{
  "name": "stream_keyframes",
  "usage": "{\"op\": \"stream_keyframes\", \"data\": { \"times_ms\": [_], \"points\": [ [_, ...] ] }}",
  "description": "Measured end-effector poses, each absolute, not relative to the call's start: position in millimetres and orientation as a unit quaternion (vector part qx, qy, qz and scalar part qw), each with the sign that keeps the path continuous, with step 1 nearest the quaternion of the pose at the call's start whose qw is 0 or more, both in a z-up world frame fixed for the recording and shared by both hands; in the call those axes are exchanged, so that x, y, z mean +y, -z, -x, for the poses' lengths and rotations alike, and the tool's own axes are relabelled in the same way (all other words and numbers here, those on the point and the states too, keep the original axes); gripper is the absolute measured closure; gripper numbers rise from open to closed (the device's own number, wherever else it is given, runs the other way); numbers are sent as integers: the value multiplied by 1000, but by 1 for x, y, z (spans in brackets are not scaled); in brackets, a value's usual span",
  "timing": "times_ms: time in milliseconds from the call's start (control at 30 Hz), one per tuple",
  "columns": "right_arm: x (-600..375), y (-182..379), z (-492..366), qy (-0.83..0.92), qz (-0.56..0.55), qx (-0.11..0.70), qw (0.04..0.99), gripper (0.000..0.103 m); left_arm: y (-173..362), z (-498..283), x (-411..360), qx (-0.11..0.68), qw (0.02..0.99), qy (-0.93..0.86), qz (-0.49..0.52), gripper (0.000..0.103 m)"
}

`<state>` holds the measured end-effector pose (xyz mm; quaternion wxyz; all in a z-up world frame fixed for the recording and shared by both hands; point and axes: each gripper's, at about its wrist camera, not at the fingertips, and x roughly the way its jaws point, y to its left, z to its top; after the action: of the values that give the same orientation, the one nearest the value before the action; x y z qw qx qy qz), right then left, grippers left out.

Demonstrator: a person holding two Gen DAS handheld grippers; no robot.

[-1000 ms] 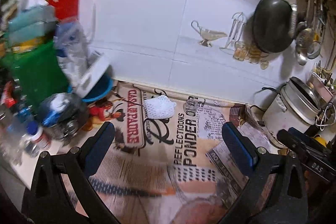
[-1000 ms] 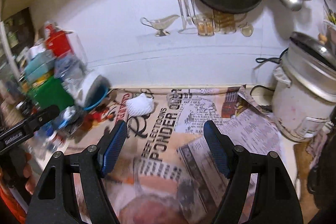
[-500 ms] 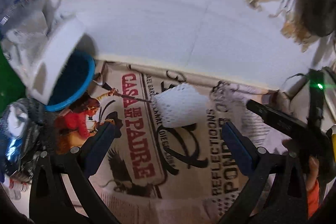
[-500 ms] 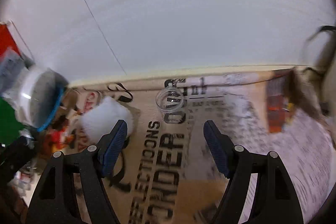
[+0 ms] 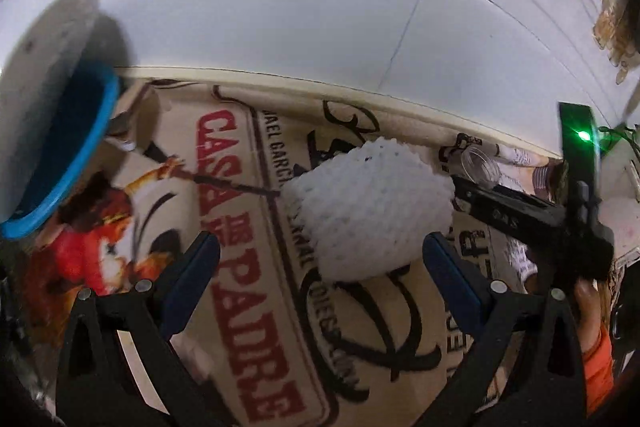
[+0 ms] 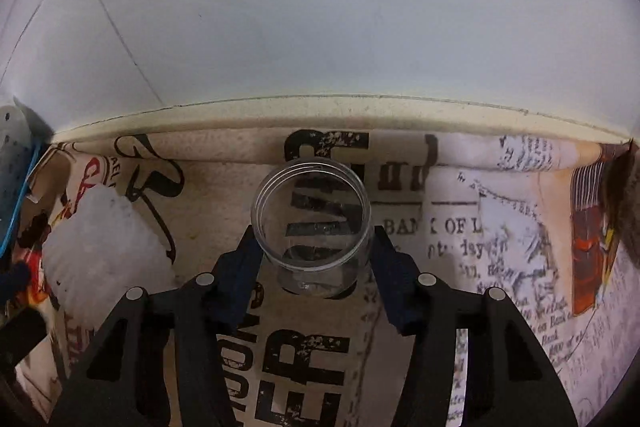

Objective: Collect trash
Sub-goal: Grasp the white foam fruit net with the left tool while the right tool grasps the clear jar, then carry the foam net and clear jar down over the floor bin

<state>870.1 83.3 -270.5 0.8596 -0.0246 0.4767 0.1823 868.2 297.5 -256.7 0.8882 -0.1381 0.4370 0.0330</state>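
Left wrist view: the left gripper (image 5: pixel 316 267) hangs low over a table covered with a printed newspaper-style sheet (image 5: pixel 240 307), its blue-padded fingers (image 5: pixel 192 279) spread wide apart and holding nothing. A white foam net sleeve (image 5: pixel 368 207) lies on the sheet between and just ahead of the fingertips, nearer the right-hand finger, with a clear gap to the left-hand one. To the left, a blue-rimmed white container (image 5: pixel 52 131) leans tilted beside the white tiled wall (image 5: pixel 300 7). At far right the right gripper (image 5: pixel 520 215) reaches across, a green light showing on its body, and a small clear plastic cup (image 5: pixel 480 165) stands just beyond it near the base of the wall.

Right wrist view: the right gripper (image 6: pixel 314 259) sits low on the sheet (image 6: pixel 480 247) with its fingers (image 6: pixel 244 267) drawn in on either side of the clear plastic cup (image 6: pixel 314 223), which stands upright with its open mouth up, close to the wall (image 6: pixel 320 7). Both pads appear to touch the cup's sides, though the transparent plastic and lens distortion make firm contact hard to confirm. The foam net sleeve (image 6: pixel 104 239) shows as a blurred white mass at left, well apart from the cup, with the blue rim of the container (image 6: pixel 16 211) at the frame's edge.
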Motion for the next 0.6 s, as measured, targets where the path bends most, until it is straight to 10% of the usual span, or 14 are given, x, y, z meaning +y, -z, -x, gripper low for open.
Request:
{"op": "stream_keyframes", "data": {
  "times_ms": [100,367,600],
  "points": [
    [73,260,-859,-188,17,470,862,53,262,-880,296,437,888,-30,141,9],
    [31,226,-825,-192,-3,454,870,53,266,-886,287,437,885,0,161,86],
    [-7,194,-804,-202,-28,438,876,53,230,-857,272,413,900,-17,135,91]
  ]
}}
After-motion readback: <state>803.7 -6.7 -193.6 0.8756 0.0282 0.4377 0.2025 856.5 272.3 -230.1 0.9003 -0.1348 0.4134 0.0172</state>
